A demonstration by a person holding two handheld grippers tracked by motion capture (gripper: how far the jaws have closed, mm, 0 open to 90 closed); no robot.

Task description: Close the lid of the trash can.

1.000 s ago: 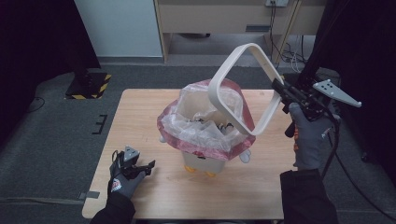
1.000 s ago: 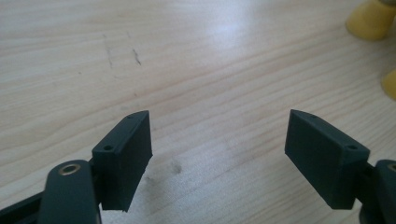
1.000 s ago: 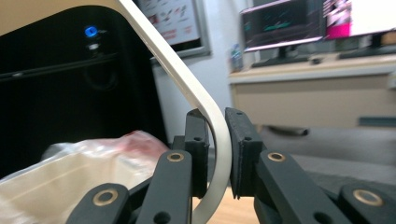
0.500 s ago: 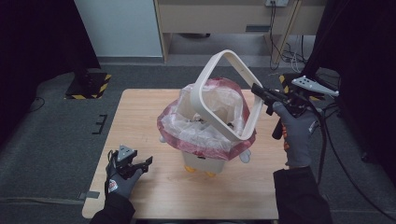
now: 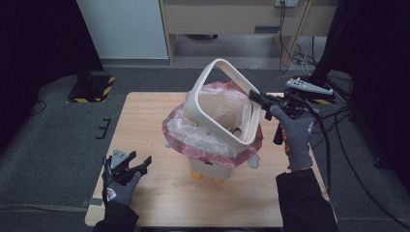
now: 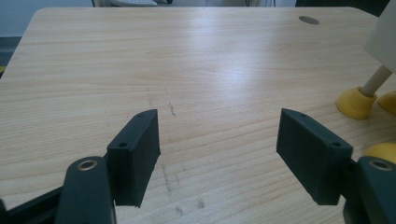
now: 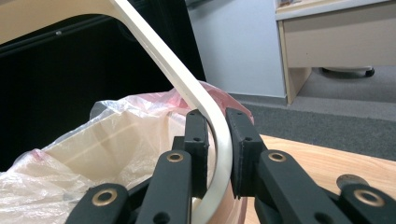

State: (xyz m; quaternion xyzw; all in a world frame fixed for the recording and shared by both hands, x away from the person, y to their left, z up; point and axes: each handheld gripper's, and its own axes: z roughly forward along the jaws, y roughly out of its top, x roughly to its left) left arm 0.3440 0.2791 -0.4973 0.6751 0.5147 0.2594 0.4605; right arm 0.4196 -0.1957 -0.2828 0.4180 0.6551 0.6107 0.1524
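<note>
Bin rim [image 5: 220, 104], one cream plastic frame, hangs tilted above one small bin [image 5: 212, 166] lined with a pink and clear bag [image 5: 203, 137], at the middle of the wooden worktop [image 5: 145, 116]. One gloved right hand reaches in from the right side, its right gripper [image 5: 256, 98] clamped on the frame's edge. One gloved left hand rests low near the worktop's front left corner; its left gripper [image 5: 138, 164] stands apart with nothing between, having just been narrowing.

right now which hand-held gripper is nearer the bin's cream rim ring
Right. The right hand-held gripper is clamped on the cream rim ring, tilted over the lined bin. The left hand-held gripper sits open over the table, apart from it.
</note>
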